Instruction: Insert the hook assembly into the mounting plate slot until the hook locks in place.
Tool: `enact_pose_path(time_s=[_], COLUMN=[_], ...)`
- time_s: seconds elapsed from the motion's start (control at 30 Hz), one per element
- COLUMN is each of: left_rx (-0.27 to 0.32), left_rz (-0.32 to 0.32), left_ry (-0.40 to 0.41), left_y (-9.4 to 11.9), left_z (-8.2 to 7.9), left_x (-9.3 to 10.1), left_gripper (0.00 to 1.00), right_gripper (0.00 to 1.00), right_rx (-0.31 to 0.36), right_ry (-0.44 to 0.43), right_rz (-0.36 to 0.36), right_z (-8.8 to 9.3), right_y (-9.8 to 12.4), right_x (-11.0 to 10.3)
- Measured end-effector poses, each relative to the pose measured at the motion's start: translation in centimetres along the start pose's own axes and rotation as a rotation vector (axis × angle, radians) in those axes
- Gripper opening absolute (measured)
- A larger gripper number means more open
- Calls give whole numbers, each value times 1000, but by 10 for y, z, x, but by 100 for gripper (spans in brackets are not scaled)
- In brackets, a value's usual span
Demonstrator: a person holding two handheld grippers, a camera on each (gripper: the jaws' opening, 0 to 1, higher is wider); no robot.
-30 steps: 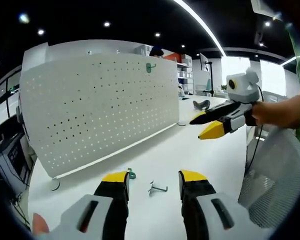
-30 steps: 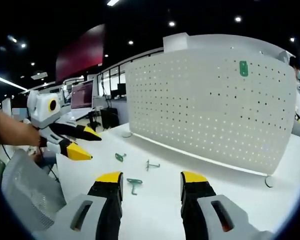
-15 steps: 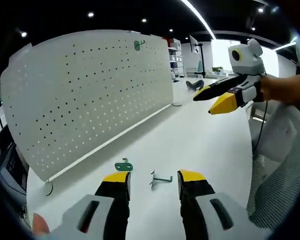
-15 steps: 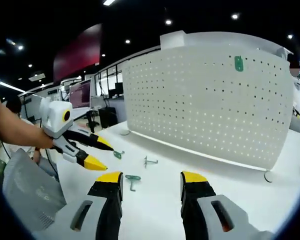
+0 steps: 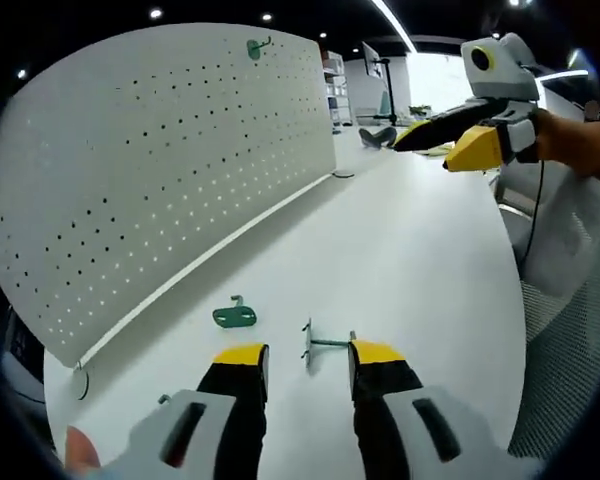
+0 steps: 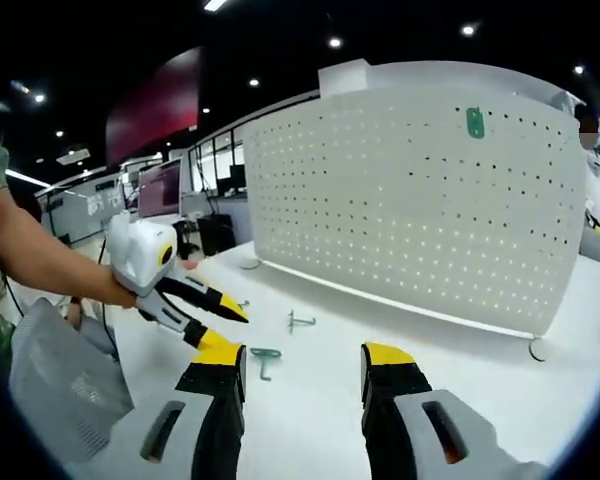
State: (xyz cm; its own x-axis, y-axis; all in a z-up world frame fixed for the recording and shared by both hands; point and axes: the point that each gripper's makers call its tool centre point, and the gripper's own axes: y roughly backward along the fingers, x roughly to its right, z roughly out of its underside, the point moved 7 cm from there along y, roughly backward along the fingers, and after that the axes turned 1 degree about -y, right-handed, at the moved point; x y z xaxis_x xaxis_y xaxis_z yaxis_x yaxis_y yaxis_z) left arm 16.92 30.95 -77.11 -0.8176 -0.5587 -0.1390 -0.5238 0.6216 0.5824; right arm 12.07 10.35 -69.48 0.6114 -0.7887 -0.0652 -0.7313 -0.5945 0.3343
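A white perforated mounting plate [image 5: 150,170] stands upright on the white table [image 5: 420,260], with a green hook [image 5: 255,47] hung near its top edge. On the table lie a loose green hook piece [image 5: 235,316] and a grey metal wire hook [image 5: 325,343]. My left gripper [image 5: 308,355] is open, low over the table, and the wire hook lies just ahead between its tips. In the right gripper view the plate [image 6: 410,200], wire hook [image 6: 300,320] and a green piece [image 6: 265,356] appear, with the left gripper [image 6: 228,330] beside them. My right gripper [image 6: 302,355] is open and holds nothing.
A person's hand holds the right gripper [image 5: 425,155] high over the table's far side. A grey mesh chair back [image 5: 570,340] stands at the table edge. Desks with monitors [image 6: 165,190] sit in the background.
My left gripper has dropped and moved forward, so the wire hook now lies right at its tips. The right gripper has hardly moved.
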Motion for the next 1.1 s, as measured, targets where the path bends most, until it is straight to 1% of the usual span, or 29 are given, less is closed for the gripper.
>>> enact_pose_path(time_s=[0.17,0.67,1.1], left_rx=[-18,-47,-65], left_rz=[8,30,40], left_ry=[3,-34,-40], left_y=[-6,-20,-24], left_z=[3,5,8], left_x=[-2,-3,-1], left_gripper=[29,21,13], right_gripper=[46,46,46], right_rx=[1,-4,-8], right_ry=[-4,-15,-18], right_rz=[4,14,17], right_z=[0,2,3], right_y=[0,-2,-3], right_x=[2,7,8])
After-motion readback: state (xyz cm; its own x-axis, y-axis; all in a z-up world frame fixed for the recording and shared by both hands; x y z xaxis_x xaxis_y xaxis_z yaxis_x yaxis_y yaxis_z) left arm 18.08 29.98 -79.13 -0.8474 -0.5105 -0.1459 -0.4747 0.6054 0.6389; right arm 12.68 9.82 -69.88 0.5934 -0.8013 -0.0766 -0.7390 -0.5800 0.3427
